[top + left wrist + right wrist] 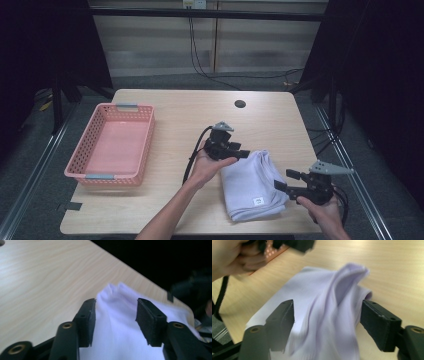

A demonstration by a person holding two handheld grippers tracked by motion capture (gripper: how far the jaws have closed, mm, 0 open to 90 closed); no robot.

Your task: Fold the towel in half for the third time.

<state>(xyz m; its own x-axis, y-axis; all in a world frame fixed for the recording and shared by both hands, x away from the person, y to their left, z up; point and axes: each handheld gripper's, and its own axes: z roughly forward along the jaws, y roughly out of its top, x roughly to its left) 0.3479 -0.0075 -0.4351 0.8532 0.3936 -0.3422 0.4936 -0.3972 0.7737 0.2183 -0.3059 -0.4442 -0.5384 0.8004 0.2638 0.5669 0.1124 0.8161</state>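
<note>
- A folded white cloth (252, 185) lies flat on the wooden table (175, 107), toward the near right part of it, with a small label on its near end
- The left gripper (240, 153) sits at the cloth's far left corner, held in the person's left hand (207, 167), its black cable trailing off away from the cloth
- Seen in the left gripper view, its jaws stand apart with the cloth's (117, 325) puckered corner between them; the left pad lies right against the fabric edge, the right pad (147, 320) does not press on it, so nothing is clamped
- The right gripper (290, 181) is at the cloth's right edge, near its near end, in the person's right hand (325, 212)
- In the right gripper view its jaws gape wide on either side of a raised, blurred fold of the cloth (332, 315); neither pad grips it
- The right gripper view also catches the left hand (232, 257) beyond the cloth's far end
- A pink plastic basket (80, 165) with perforated sides stands well apart from the cloth, over on the table's left side
- A dark round hole (240, 104) in the table lies beyond the cloth, toward the far edge
</note>
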